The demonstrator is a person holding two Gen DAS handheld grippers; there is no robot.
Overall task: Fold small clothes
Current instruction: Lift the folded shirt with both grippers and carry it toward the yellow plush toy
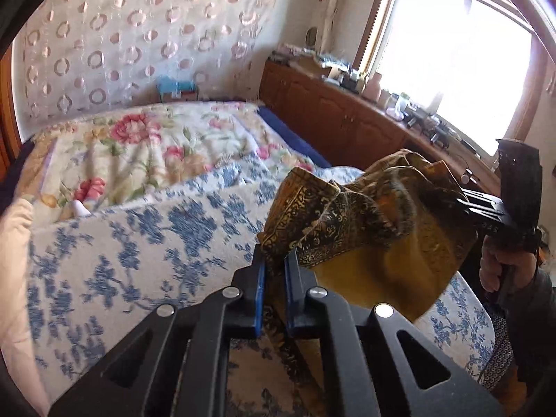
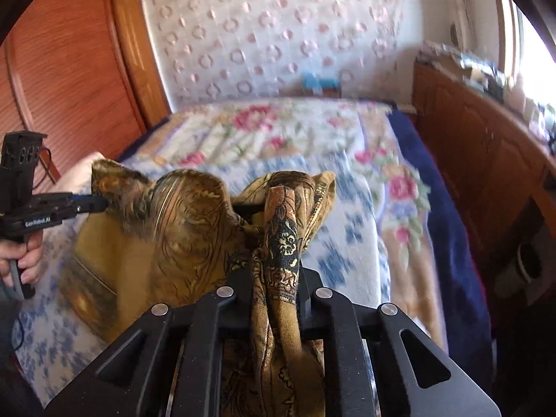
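A mustard-gold garment point(image 1: 382, 229) with black paisley print hangs bunched above the bed, stretched between both grippers. My left gripper point(image 1: 274, 259) is shut on one edge of it, the cloth pinched between the blue pads. In the left wrist view the right gripper point(image 1: 464, 205) bites the far edge, with a hand point(image 1: 493, 267) on its handle. In the right wrist view the garment point(image 2: 173, 229) drapes over my right gripper point(image 2: 279, 271), which is shut on a rolled fold that hides its fingertips. The left gripper point(image 2: 95, 203) holds the opposite corner.
Below lies a bed with a blue-flowered blanket point(image 1: 139, 243) and a pink-flowered quilt point(image 1: 139, 139) further back. A wooden cabinet point(image 1: 330, 118) with cluttered top runs under the bright window point(image 1: 451, 52). A wooden wardrobe point(image 2: 69, 69) stands to the left.
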